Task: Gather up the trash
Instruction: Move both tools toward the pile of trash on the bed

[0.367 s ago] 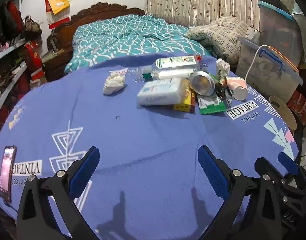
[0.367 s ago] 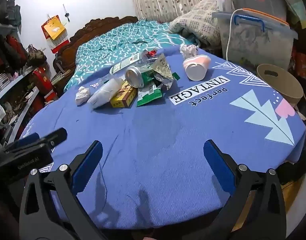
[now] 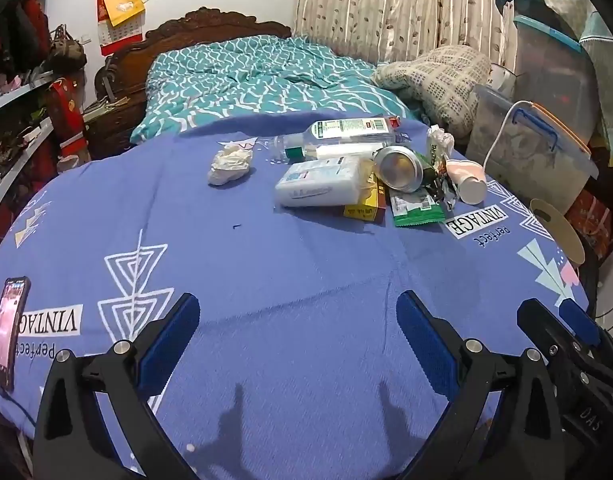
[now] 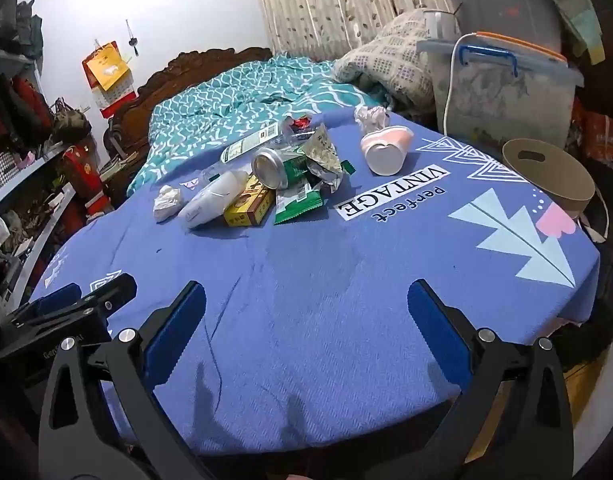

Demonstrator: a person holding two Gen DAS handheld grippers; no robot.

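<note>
We hover both grippers over blue cloth (image 3: 306, 280): left gripper (image 3: 298, 320) jaws wide apart, empty; right gripper (image 4: 306, 308) same. Trash heap sits far side: can (image 4: 271, 168), bottle (image 3: 346, 130), tissue wad (image 3: 229, 162), green wrapper (image 4: 296, 200), cup (image 4: 384, 152). Risk we see: round metal can rolls if nudged; crinkly foil slips from pads; soft cloth bunches under fingers. Brown bin (image 4: 546, 172) at right edge, near.

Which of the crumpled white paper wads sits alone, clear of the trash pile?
The crumpled white tissue wad left of the pile; the other wad sits behind the pink-and-white cup.
</note>
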